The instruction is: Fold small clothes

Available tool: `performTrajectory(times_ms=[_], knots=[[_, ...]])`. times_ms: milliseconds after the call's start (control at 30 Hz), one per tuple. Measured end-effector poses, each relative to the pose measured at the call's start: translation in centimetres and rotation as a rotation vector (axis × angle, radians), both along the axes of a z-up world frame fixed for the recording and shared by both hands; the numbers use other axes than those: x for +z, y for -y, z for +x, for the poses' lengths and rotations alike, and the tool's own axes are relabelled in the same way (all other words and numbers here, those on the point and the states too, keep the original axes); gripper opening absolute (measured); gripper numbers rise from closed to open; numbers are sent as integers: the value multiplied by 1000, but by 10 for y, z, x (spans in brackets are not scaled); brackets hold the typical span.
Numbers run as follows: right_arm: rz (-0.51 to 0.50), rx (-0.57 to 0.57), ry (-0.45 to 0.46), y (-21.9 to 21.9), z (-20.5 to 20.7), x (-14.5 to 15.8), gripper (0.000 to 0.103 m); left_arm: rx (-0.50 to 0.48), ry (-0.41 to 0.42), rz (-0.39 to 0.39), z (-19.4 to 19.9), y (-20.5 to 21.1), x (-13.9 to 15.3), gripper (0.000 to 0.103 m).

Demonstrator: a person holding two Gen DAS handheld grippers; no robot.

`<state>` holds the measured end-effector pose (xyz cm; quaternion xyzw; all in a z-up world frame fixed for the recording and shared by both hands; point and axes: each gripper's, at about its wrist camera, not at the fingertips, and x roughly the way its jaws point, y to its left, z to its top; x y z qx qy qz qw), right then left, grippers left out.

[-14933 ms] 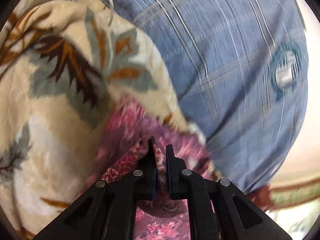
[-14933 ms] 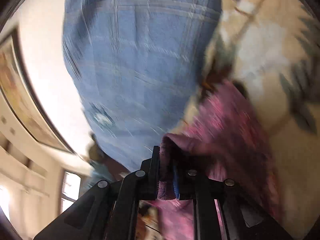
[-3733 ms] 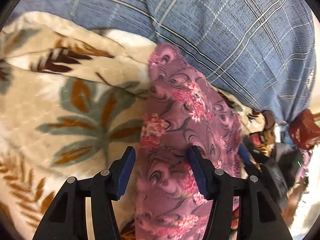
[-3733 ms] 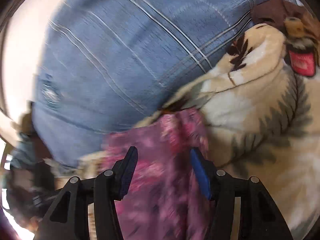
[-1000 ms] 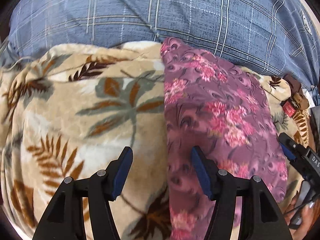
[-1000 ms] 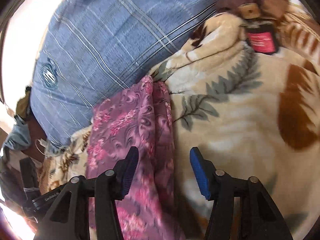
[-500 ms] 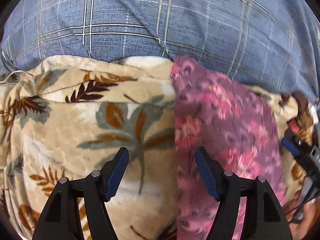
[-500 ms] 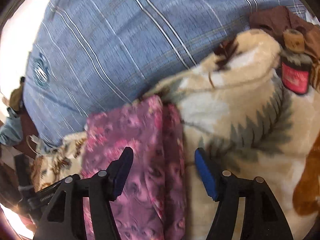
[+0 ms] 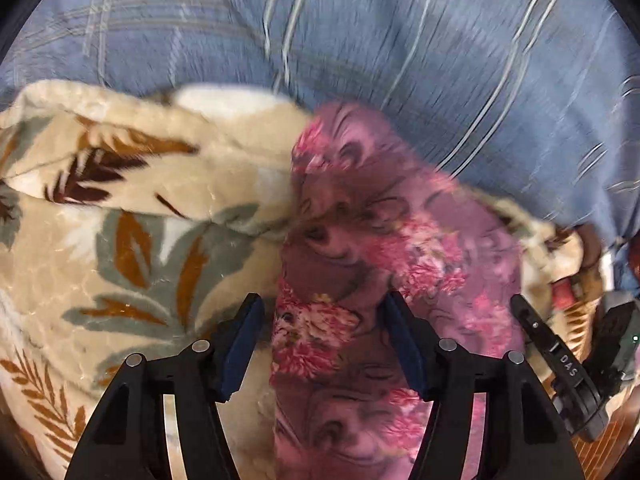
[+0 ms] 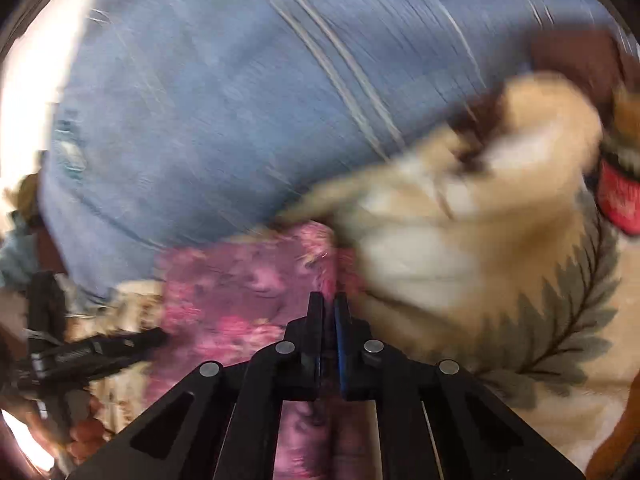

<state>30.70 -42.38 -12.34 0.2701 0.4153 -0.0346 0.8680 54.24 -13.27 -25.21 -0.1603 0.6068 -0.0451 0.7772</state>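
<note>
Nearest the left camera, the left gripper [image 9: 322, 338] stands wide open, its jaws straddling the near left edge of the purple floral garment [image 9: 384, 248] without pinching it. In the right wrist view the right gripper [image 10: 329, 322] has its jaws pressed narrow over the garment's right edge; the frame is blurred, so whether cloth actually sits between the pads I cannot tell. The garment lies as one long folded strip on the cream leaf-print blanket [image 9: 132, 216], running away toward the person's blue plaid shirt [image 9: 360, 40].

The step in hand looks like taking both near corners for the next fold. To do it well, each claw should bite all layers at the edge together (thin fabric slips apart otherwise), then carry both corners evenly so the crease stays square.

Counted: one garment, one blanket, two grippers, and one red-labelled bottle [image 10: 620, 196] at the far right, too smeared to identify further.
</note>
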Motion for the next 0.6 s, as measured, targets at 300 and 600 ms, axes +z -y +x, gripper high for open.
performTrajectory(times_ms=[300,600], knots=[[248,34,116,24,-53,4,38,2,14,-253,-49,-45,-3,61],[25,195,98,-37,-81,8,9,-32,40,-223,-87,-26,-7,60]])
